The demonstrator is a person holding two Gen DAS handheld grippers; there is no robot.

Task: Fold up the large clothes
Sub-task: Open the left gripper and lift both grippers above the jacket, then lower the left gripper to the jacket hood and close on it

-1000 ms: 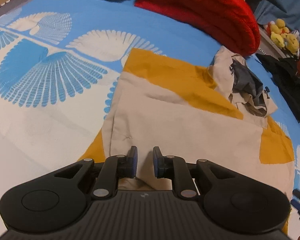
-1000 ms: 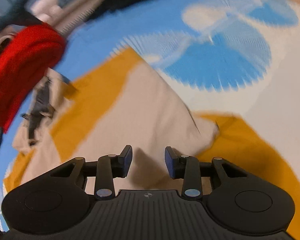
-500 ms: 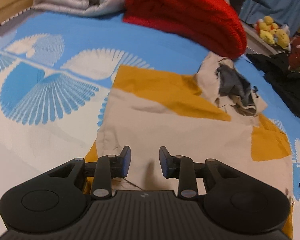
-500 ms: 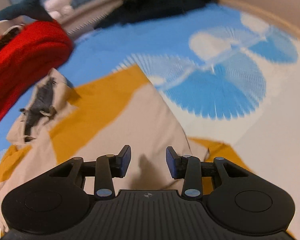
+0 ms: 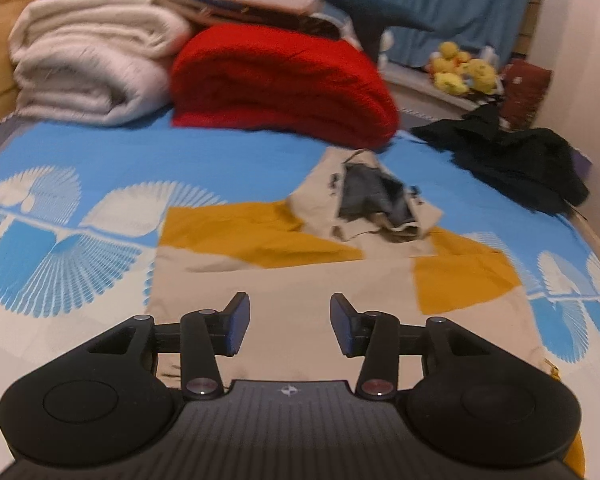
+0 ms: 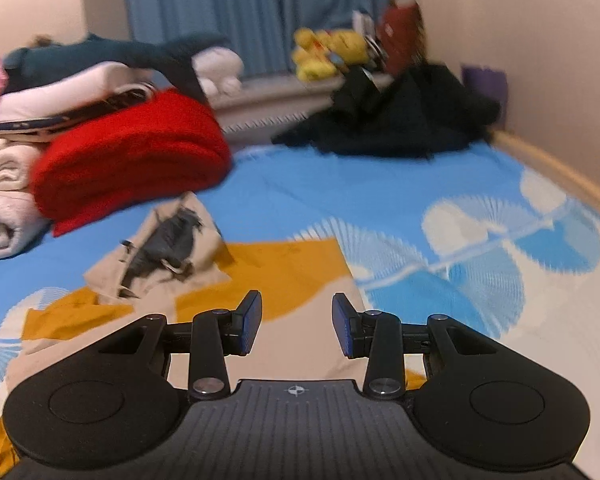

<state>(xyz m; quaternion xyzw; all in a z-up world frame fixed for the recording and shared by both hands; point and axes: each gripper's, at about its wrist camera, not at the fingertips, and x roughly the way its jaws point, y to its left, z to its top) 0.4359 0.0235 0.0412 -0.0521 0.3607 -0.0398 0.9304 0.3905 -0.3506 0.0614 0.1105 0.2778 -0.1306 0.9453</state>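
Note:
A beige and mustard-yellow hooded jacket [image 5: 284, 280] lies flat on the blue patterned bed [image 5: 228, 156], its grey-lined hood [image 5: 372, 200] bunched at the far end. My left gripper [image 5: 286, 328] hovers above the jacket's near beige panel; its jaws are opening and nothing is between them. In the right wrist view the same jacket [image 6: 296, 276] lies below my right gripper [image 6: 296, 326], which is open and empty above the beige part. The hood [image 6: 168, 248] shows to its left.
A folded red blanket [image 5: 276, 84] and cream blankets [image 5: 88, 68] are stacked at the bed's far end. A black garment heap [image 5: 512, 160] lies at the far right near the wall. Yellow plush toys [image 5: 464, 68] sit on a ledge before blue curtains.
Both grippers have risen off the jacket and tilted up, showing more of the room. The left jaws have spread wider. The jacket stays flat on the bed.

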